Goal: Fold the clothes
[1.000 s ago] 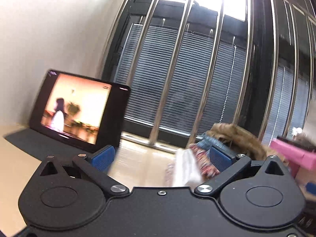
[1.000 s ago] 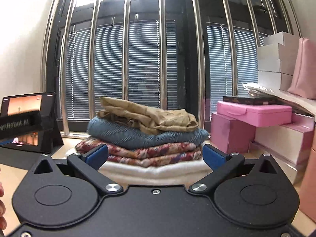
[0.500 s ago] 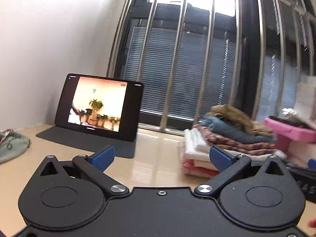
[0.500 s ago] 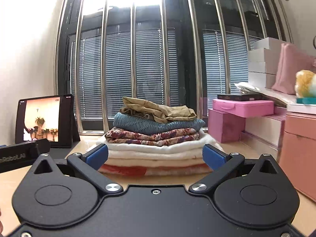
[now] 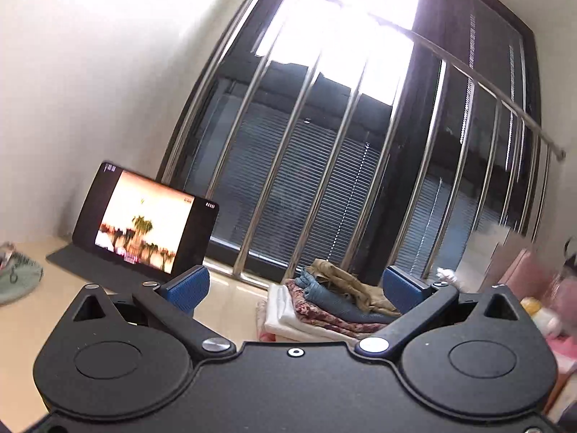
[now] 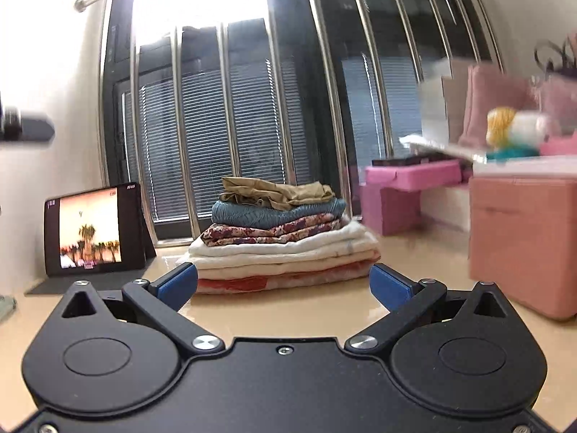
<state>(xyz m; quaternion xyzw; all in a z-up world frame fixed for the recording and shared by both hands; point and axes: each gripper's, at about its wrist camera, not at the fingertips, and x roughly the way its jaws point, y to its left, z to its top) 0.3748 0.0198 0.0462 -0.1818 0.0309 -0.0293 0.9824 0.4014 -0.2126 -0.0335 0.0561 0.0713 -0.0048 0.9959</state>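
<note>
Glossy beige table (image 6: 288, 310) runs from the cameras to a barred window with lowered blinds (image 6: 252, 115). Nearest, the right tool (image 6: 283, 283) hangs just above the surface, its blue-padded jaws spread wide with nothing between them. The left tool (image 5: 295, 287) is likewise spread wide and empty, tilted upward toward the window. Beyond the right tool, apart from its tips, the stack of folded clothes (image 6: 277, 238) sits on the table: a reddish piece at the bottom, white layers above, then a floral one, a blue knit and a tan garment on top. From the left wrist view the same stack (image 5: 324, 306) lies ahead and to the right. A lit tablet (image 6: 90, 231) stands left of the stack on a dark mat. Pink boxes (image 6: 523, 241) crowd the right side. A grey-green garment (image 5: 18, 281) lies at the far left edge, blurred.
</note>
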